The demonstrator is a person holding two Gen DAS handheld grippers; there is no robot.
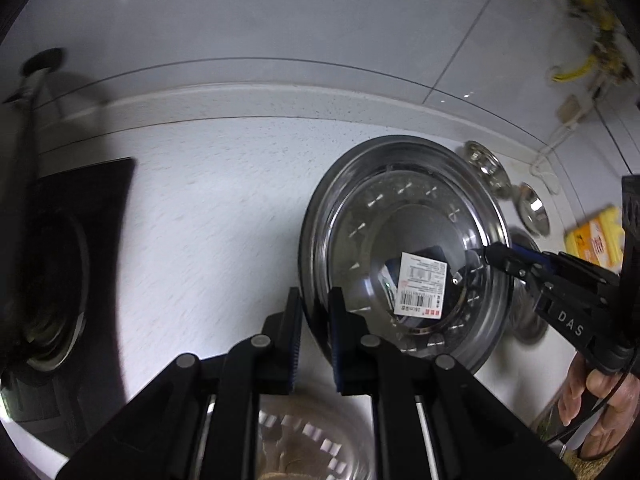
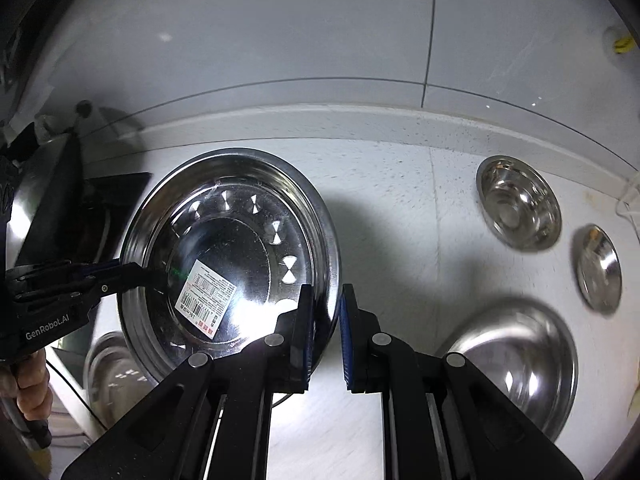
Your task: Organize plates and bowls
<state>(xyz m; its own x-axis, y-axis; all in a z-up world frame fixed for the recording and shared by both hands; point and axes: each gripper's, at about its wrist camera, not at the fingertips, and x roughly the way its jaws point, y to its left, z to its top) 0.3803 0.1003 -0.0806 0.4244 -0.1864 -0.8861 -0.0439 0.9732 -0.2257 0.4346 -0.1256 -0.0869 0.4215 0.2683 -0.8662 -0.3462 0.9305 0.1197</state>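
Note:
A large steel plate (image 1: 404, 248) with a barcode sticker is held up above the white counter by both grippers. My left gripper (image 1: 316, 312) is shut on its left rim. My right gripper (image 2: 326, 312) is shut on its right rim (image 2: 320, 240). Each gripper also shows in the other's view, the right one (image 1: 496, 258) and the left one (image 2: 132, 272), clamped on the opposite rim. A big steel bowl (image 2: 516, 364) sits at the lower right. Two small steel bowls (image 2: 518, 202) (image 2: 598, 268) sit further back right. Another steel bowl (image 2: 116, 380) lies under the plate.
A black gas stove (image 1: 60, 264) lies on the left of the counter (image 1: 208, 208). A yellow packet (image 1: 596, 240) sits at the right. The tiled wall (image 2: 320, 40) rises behind the counter. A white cable (image 1: 548, 148) runs along the back right corner.

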